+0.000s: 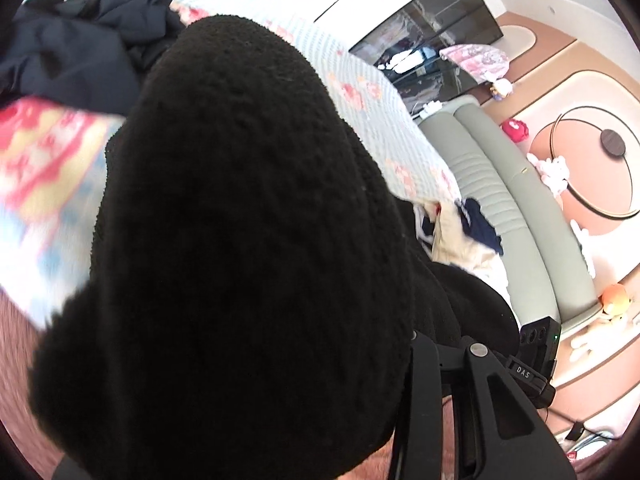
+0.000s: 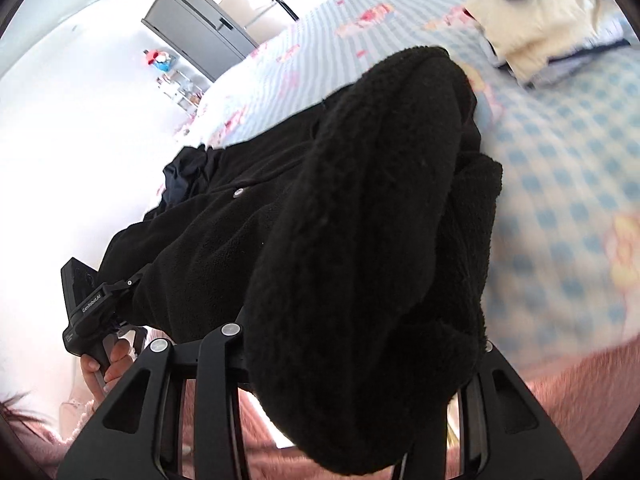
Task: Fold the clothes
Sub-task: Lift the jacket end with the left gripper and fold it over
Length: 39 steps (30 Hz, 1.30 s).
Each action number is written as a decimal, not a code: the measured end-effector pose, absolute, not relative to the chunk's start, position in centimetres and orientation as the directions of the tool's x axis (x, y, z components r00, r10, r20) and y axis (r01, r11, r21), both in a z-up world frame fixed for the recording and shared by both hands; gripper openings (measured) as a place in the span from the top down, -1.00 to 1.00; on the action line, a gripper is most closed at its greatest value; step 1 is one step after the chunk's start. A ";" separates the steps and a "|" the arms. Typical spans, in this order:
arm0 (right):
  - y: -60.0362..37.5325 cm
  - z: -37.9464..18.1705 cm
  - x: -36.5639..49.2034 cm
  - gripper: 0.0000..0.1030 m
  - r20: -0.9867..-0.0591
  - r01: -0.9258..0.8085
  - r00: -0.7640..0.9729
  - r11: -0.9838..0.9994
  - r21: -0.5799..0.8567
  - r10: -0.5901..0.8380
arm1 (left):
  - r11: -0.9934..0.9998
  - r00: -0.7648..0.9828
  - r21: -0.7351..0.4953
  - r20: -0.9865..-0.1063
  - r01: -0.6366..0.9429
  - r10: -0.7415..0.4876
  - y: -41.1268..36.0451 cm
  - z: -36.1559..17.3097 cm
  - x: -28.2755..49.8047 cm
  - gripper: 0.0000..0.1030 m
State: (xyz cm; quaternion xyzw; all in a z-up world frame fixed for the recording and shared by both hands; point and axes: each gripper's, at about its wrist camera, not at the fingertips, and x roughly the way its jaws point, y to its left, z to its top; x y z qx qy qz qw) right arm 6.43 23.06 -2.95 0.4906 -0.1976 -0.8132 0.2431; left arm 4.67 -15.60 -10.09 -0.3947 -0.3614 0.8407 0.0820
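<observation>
Black fleece jacket (image 2: pixel 360 240): it hangs over the bed (image 2: pixel 560 184) and drapes on both grippers, so close that it fills most of each view.
Left gripper (image 1: pixel 440 420): the fleece hides its fingers, so I cannot tell if it is clamped or loose.
Right gripper (image 2: pixel 320 420): its fingers are hidden the same way, so I cannot tell.
Hand (image 2: pixel 108 364): it holds the left gripper's handle.
Dark clothes (image 1: pixel 84 44): a loose pile on the bed, behind the jacket.
Folded clothes (image 2: pixel 532 28): a cream and navy stack on the bed.
</observation>
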 end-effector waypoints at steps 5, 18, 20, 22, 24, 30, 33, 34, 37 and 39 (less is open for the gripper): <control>23.2 -4.6 8.1 0.21 -0.728 0.156 -0.364 -0.809 0.567 -0.581 | -0.656 -0.641 -0.723 -0.612 0.216 0.464 -16.7 -12.8 5.4 0.20; 23.5 -0.4 3.5 -0.08 -0.670 0.168 -0.307 -0.731 0.661 -0.676 | -0.617 -0.565 -0.777 -0.566 0.122 0.601 -20.5 -6.9 -1.8 -0.20; 23.6 0.5 2.1 -0.15 -0.658 0.163 -0.298 -0.716 0.678 -0.691 | -0.606 -0.550 -0.788 -0.556 0.111 0.623 -21.2 -6.0 -3.1 -0.24; 23.9 1.7 1.1 -0.18 -0.636 0.159 -0.295 -0.693 0.703 -0.713 | -0.594 -0.535 -0.798 -0.546 0.100 0.644 -21.9 -5.0 -4.4 -0.27; 24.2 2.5 0.1 -0.28 -0.604 0.152 -0.292 -0.659 0.736 -0.742 | -0.589 -0.552 -0.802 -0.535 0.095 0.640 -22.9 -4.6 -5.6 -0.33; 25.2 3.7 -2.0 -0.41 -0.527 0.137 -0.342 -0.596 0.791 -0.778 | -0.583 -0.627 -0.808 -0.499 0.087 0.598 -26.3 -3.8 -8.7 -0.43; 24.7 3.2 -3.7 -0.41 -0.532 0.123 -0.364 -0.605 0.787 -0.765 | -0.580 -0.663 -0.811 -0.479 0.082 0.576 -28.0 -3.4 -10.3 -0.47; 24.5 3.1 -4.4 -0.42 -0.534 0.116 -0.379 -0.611 0.783 -0.756 | -0.579 -0.674 -0.811 -0.472 0.081 0.568 -28.6 -3.2 -10.8 -0.47; 23.9 3.4 -6.2 -0.44 -0.514 0.123 -0.441 -0.617 0.777 -0.736 | -0.576 -0.708 -0.814 -0.451 0.076 0.544 -30.3 -2.8 -12.4 -0.51; 23.6 3.8 -7.6 -0.45 -0.502 0.134 -0.492 -0.632 0.763 -0.711 | -0.574 -0.729 -0.815 -0.436 0.073 0.527 -31.4 -2.5 -13.4 -0.58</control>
